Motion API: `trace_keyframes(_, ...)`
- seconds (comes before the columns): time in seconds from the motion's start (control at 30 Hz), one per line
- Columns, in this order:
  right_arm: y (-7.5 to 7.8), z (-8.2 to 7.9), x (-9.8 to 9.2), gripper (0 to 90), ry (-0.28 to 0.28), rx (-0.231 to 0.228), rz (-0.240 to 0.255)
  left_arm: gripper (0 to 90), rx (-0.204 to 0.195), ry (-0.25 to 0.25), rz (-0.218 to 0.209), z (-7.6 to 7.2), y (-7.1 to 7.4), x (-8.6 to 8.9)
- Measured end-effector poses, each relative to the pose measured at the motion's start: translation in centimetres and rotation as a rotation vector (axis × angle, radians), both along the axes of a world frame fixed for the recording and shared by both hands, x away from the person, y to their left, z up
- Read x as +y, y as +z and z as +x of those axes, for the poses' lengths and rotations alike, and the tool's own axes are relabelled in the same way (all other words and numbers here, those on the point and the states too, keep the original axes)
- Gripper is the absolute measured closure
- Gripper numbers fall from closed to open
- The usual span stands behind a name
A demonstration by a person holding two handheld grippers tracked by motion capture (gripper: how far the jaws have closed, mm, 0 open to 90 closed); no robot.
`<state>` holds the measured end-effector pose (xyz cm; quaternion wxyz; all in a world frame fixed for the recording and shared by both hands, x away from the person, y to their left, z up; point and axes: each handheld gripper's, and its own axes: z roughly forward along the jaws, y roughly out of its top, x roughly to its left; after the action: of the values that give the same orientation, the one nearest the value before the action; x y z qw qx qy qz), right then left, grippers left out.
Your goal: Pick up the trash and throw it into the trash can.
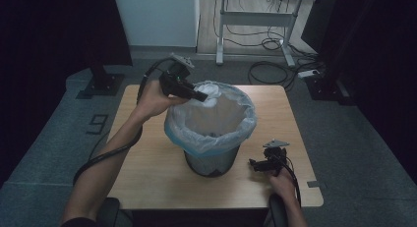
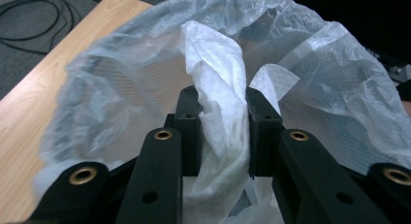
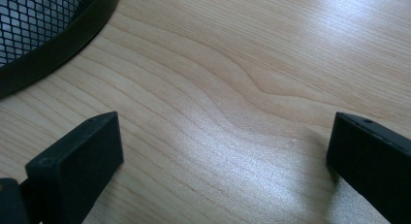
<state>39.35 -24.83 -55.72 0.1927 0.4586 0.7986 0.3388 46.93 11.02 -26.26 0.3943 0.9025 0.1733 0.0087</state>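
My tongs work over a light wooden table (image 1: 147, 173) with a visible grain, standing on grey carpet. Directly on it, between my two tongs, stands a black mesh wastebasket (image 1: 211, 160) lined with a clear plastic bag (image 1: 231, 133). My right gripper (image 1: 259, 164) sits low at the table's near right, just beside the basket's solid black base rim (image 3: 53, 49); bare wood shows between its spread jaws. My left gripper (image 1: 202, 96) is up at the basket's far-left rim.
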Motion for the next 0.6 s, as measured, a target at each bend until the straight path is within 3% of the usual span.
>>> trace_keyframes(0.37, 0.0, 0.0, 0.0, 0.0, 0.002, 0.0, 0.0, 67.0, 0.0, -0.057, 0.099, -0.7, -1.9, -2.4)
trace_keyframes(0.47, 0.0, 0.0, 0.0, 0.0, 0.003, 0.0, 0.0, 60.9, -0.008, -0.066, 0.123, -0.8, -2.1, -2.6)
trace_keyframes(0.6, 0.0, 0.0, 0.0, 0.0, 0.003, 0.0, 0.0, 38.6, -0.048, -0.065, 0.125, -1.1, -1.9, -2.7)
